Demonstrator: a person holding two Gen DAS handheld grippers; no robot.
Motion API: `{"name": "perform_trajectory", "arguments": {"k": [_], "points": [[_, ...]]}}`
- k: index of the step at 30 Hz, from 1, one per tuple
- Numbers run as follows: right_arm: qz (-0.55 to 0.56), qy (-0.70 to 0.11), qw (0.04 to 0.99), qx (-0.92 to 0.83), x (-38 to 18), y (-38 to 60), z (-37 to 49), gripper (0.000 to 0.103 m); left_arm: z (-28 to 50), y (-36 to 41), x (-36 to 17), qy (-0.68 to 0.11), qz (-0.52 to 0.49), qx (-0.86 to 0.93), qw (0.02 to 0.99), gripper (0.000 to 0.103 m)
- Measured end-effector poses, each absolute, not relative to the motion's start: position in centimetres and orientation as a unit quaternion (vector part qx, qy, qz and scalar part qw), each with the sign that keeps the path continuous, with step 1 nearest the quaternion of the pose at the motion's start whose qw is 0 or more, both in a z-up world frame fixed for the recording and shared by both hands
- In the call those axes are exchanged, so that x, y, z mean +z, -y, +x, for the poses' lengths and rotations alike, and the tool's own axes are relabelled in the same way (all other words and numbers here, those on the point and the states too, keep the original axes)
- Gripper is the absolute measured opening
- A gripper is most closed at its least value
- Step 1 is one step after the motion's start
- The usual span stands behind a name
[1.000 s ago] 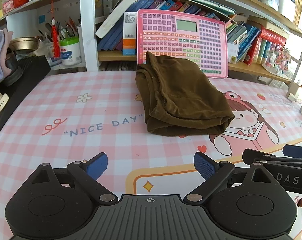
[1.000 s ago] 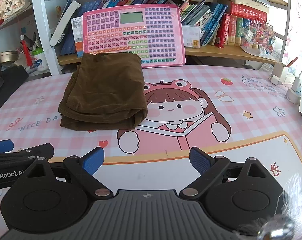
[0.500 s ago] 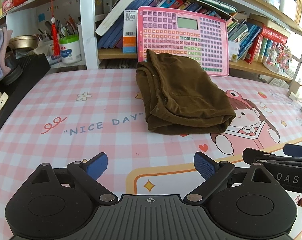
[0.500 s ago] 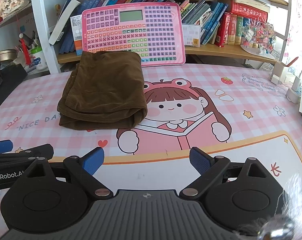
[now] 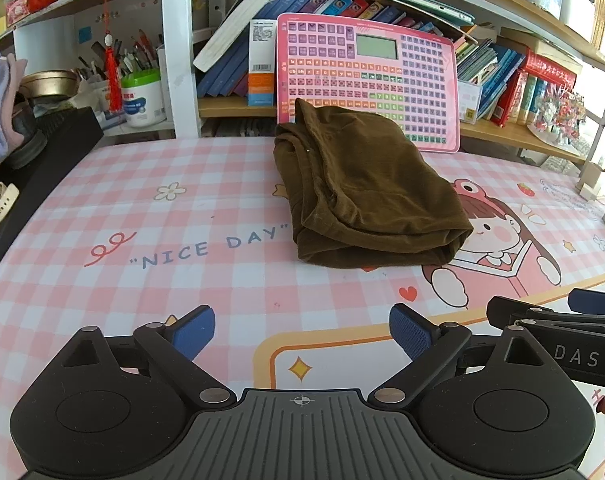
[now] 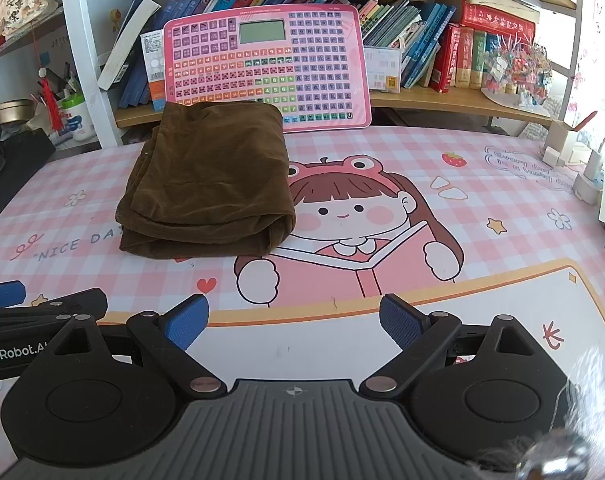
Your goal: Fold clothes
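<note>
A brown garment [image 5: 362,192] lies folded into a thick rectangle on the pink checked table mat [image 5: 206,216], near the far edge; it also shows in the right wrist view [image 6: 210,180]. My left gripper [image 5: 300,330] is open and empty, held over the near part of the table, well short of the garment. My right gripper [image 6: 294,320] is open and empty too, beside the left one and to the garment's right. Each gripper shows at the edge of the other's view.
A pink keyboard toy [image 5: 368,76] leans against the bookshelf right behind the garment. Books [image 6: 442,56] fill the shelves. A black case [image 5: 42,160] with a watch stands at the left edge. Chargers and a small box [image 6: 582,168] sit at the far right.
Both views have drifted slightly, so the garment sits a little lower in frame. The garment itself has not moved, and both grippers stay open.
</note>
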State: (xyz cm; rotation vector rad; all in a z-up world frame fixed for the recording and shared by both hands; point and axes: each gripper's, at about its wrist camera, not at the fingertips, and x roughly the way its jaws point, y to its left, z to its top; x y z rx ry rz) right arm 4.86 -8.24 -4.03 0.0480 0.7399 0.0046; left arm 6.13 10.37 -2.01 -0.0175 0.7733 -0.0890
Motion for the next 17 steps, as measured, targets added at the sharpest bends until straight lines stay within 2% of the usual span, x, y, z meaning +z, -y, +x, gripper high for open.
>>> {"name": "perform_trajectory", "arguments": {"k": [2,17], "points": [[0.024,-0.362,0.932,0.0,-4.03,8.25,4.84,0.093,6.08,-10.37,-1.98,-0.377,-0.009,-0.043,0.925,0.103],[0.024,-0.363,0.931,-0.005,-4.06,8.33,4.39,0.093,5.72,-10.38,-1.81,-0.374,-0.009,-0.045,0.926,0.103]]}}
